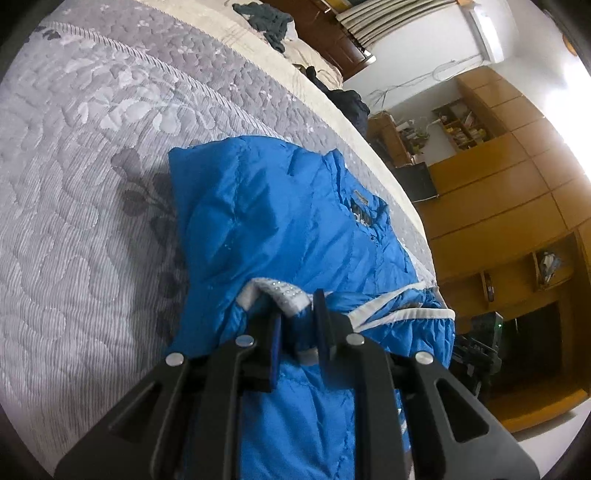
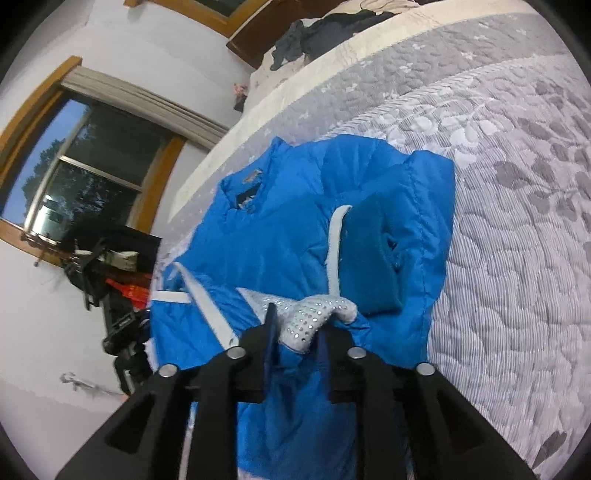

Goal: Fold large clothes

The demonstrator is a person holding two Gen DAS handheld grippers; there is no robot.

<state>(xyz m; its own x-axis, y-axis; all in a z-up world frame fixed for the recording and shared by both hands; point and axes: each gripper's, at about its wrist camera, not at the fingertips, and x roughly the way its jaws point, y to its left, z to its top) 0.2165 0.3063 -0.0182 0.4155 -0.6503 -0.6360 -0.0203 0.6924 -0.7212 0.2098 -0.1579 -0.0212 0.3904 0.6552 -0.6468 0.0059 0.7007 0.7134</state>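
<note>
Blue puffer jacket point(image 1: 280, 221) lies on the bed point(image 1: 74, 184), on a grey quilted cover with a leaf pattern, collar end away from both cameras. Left gripper point(image 1: 297, 317) is clamped on a fold of the jacket's near edge, blue fabric plus a white sequinned trim patch point(image 1: 284, 293) bunched between its fingers; jaws close together but not fully, cloth fills the gap. Right gripper point(image 2: 297, 332) is likewise clamped on the near edge, a white sequinned patch point(image 2: 314, 314) pinched between its fingers. In the right wrist view a darker blue sleeve cuff point(image 2: 369, 258) lies folded across the jacket body at 1 o'clock from the gripper, a white stripe point(image 2: 334, 247) running beside it. White hem band point(image 1: 406, 314) shows at 3 o'clock of the left gripper. Dark clothes pile point(image 2: 332, 33) sits at the far end of the bed, 12 o'clock, well apart from the jacket. Wooden cabinets point(image 1: 498, 192) at 3 o'clock in the left wrist view; window point(image 2: 85, 166) at 9 o'clock in the right wrist view
</note>
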